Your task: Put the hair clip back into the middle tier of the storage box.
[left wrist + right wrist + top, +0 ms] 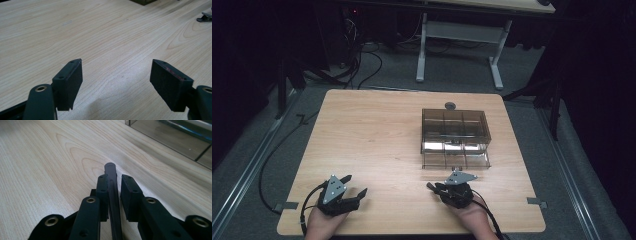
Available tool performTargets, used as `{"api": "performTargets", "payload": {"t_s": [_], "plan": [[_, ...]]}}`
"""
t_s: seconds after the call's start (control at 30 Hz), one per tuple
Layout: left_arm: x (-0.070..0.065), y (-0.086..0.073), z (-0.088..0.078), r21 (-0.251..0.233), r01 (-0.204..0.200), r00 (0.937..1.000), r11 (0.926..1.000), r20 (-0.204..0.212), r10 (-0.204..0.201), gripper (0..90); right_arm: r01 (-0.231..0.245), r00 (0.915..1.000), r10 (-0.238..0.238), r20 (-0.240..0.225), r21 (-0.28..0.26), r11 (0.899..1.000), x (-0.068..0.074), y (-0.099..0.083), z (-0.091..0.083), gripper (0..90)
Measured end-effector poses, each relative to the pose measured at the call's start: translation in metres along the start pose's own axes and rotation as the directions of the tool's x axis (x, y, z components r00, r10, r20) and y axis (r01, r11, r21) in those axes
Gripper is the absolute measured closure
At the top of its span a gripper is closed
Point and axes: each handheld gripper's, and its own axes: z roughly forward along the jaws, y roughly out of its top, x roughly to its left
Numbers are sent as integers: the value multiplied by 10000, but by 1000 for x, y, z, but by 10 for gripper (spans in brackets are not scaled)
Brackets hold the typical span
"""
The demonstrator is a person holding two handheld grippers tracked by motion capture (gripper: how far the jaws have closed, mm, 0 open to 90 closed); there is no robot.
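Observation:
A smoky see-through compartment box [429,131] stands right of the table's centre, its lid [456,161] folded flat toward me. My left gripper [355,184] rests near the front left edge, open, with bare wood between its jaws [116,65]. My right gripper [430,186] lies in front of the box and points left. It is shut on a thin dark strip [110,168] with a rounded tip that sticks out past the jaws; a narrow gap shows on the strip's right side. The box lid [172,137] lies just beyond.
A small round dark object [450,105] sits on the table [372,135] behind the box. Grey tape tabs [286,205] mark the front corners. Cables trail over the floor at the left, and a white desk frame [459,32] stands beyond the table.

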Motion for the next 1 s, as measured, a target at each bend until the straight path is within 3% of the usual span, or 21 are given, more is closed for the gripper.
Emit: {"api": "performTargets", "payload": {"t_s": [0.6,1.0], "plan": [[0,0,0,-4,-3,10000,10000,-3,3,267,217,9997,-218,69,54,9997,2,2,0,820],[0,0,0,-3,-6,10000,10000,25,6,267,210,9998,-208,67,-209,9996,2,0,-9,821]]}}
